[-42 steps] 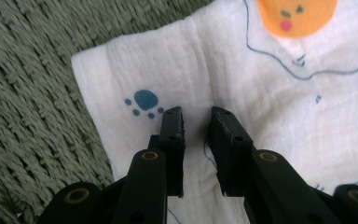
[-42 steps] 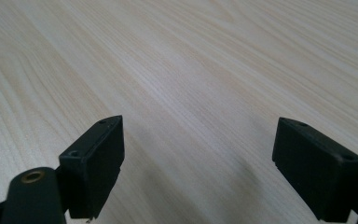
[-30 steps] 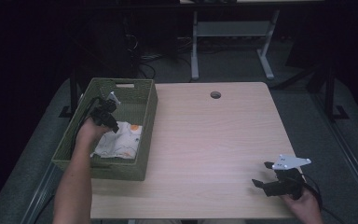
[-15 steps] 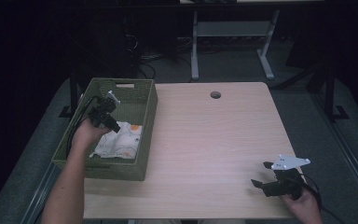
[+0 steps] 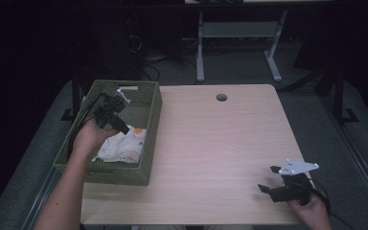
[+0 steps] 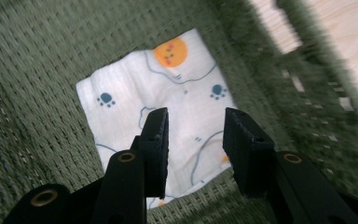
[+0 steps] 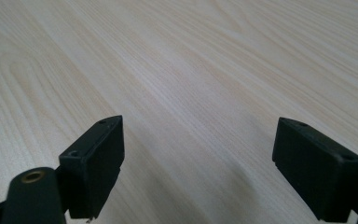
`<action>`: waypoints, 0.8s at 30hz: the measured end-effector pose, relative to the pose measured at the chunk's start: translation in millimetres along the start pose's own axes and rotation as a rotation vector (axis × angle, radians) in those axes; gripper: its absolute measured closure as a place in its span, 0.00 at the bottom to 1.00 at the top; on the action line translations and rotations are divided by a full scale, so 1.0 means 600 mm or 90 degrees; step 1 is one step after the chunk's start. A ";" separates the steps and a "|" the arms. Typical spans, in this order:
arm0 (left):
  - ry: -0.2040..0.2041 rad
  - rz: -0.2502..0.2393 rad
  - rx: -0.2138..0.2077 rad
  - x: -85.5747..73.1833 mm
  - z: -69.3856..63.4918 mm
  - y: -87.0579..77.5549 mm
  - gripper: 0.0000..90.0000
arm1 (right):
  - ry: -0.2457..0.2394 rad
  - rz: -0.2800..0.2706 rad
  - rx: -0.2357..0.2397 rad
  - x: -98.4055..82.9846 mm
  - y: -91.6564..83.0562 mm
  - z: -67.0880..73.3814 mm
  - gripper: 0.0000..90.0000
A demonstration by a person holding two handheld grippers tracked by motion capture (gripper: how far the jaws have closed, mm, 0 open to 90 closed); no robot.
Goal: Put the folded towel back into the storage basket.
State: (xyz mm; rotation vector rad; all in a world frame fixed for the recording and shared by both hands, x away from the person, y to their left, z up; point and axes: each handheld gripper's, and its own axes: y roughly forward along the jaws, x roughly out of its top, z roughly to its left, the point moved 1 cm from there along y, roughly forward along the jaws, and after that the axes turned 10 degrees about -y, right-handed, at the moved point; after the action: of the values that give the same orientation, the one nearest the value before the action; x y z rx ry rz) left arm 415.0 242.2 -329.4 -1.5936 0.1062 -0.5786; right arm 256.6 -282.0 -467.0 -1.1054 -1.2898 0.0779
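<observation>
A white folded cloth (image 5: 122,144) (image 6: 168,102) printed with blue paw marks and orange dots lies flat on the floor of the green woven basket (image 5: 143,98). My left gripper (image 5: 120,125) (image 6: 193,140) hovers above the cloth inside the basket; its jaws have just been opening and nothing is between them. My right gripper (image 5: 268,181) (image 7: 198,163) rests low over the light wooden table (image 5: 220,143) near its front right corner, jaws wide open and empty.
The basket sits at the table's left edge, its right wall (image 6: 279,56) close beside my left gripper. A round cable hole (image 5: 221,97) is in the tabletop at the back. A metal desk frame (image 5: 239,43) stands on the dark floor beyond.
My left gripper has risen off the cloth and drawn back toward the basket's far left, leaving the cloth lying in the basket. The right gripper has not moved.
</observation>
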 end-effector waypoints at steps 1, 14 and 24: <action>0.005 0.000 -0.001 0.001 -0.004 -0.004 0.68 | 0.000 0.000 0.000 0.000 0.000 0.000 0.18; 0.038 -0.019 -0.013 0.018 -0.061 -0.042 0.66 | -0.003 0.001 -0.004 0.003 -0.001 0.001 0.18; 0.060 -0.019 -0.021 0.026 -0.092 -0.048 0.65 | -0.004 0.000 -0.003 0.003 -0.001 0.000 0.18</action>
State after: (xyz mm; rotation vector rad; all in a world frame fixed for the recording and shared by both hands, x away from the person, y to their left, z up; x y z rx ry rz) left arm 397.5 189.2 -297.4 -1.6024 0.1646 -0.6785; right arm 256.9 -281.3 -465.6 -1.1105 -1.2964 0.0785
